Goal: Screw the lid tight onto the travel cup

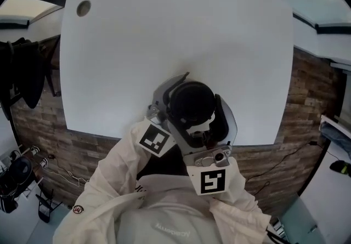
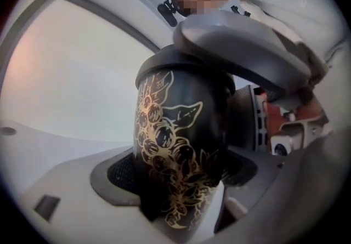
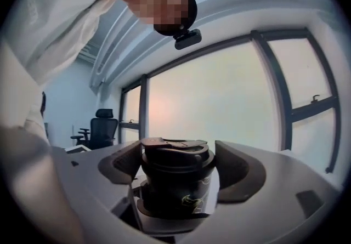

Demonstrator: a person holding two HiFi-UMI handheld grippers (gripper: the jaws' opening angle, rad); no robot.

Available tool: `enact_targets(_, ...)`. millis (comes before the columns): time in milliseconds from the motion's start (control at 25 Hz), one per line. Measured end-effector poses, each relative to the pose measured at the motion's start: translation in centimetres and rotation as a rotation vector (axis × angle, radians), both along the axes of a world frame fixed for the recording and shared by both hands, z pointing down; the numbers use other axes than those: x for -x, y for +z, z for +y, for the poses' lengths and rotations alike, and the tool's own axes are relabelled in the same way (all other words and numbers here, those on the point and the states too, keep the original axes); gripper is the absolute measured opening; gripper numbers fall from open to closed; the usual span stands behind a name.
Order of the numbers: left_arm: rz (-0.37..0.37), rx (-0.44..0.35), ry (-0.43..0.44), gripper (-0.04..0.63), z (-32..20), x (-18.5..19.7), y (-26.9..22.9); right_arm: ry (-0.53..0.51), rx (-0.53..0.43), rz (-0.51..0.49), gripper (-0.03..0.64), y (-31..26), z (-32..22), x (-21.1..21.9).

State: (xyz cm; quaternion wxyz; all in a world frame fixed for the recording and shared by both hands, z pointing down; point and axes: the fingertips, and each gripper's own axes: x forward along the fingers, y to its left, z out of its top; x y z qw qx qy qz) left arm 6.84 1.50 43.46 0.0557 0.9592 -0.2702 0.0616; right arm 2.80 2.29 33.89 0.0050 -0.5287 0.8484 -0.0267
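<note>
Head view: lid (image 1: 191,103) hides cup (image 2: 178,144) body. In its own view, right gripper (image 3: 178,163) hides lower cup. Left gripper view: cup base hidden.

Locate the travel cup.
Head view centre, over the table by its near edge: the travel cup is gripped by the left gripper, its lid by the right gripper.

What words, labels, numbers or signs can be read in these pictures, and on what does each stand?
No text can be read.
Print on the white garment: upside down, too blurred to read.
The round sleeve badge: too small to read.
The two cube markers: black-and-white square patterns, no words.
The cup: gold berries and leaves, no words.
The lid: no words visible.
</note>
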Motion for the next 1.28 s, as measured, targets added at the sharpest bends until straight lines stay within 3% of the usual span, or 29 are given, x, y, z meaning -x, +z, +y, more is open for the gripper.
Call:
enact_targets(160,0.007,-0.031,-0.018,0.422,-0.2,0.1,-0.4,0.080,-0.010,0.032,0.407,0.2,0.2,0.3)
enact_targets(360,0.006,-0.033,0.048,0.422,0.2,0.3,-0.2,0.000,0.035,0.012,0.407,0.5,0.7,0.7)
enact_targets(480,0.017,-0.044,0.113,0.422,0.5,0.0,-0.5,-0.147,0.048,-0.057,0.407,-0.5,1.8,0.2)
enact_targets(640,0.038,-0.044,0.263,0.422,0.9,0.0,-0.3,-0.432,0.061,-0.144,0.407,-0.9,1.3,-0.7)
enact_targets(800,0.048,-0.024,0.471,0.422,2.0,0.8,0.2,-0.793,0.092,-0.032,0.408,0.3,1.2,0.6)
enact_targets(920,0.068,0.004,0.604,0.422,2.6,1.0,0.0,-0.971,0.085,0.073,0.408,1.0,1.2,1.5)
enact_targets(1080,0.107,0.065,0.676,0.422,1.8,0.9,-0.1,-1.068,0.086,0.100,0.408,1.7,0.1,2.7)
enact_targets(1280,0.098,0.053,0.662,0.422,2.4,0.7,-0.1,-1.073,0.074,0.099,0.408,1.6,0.8,2.8)
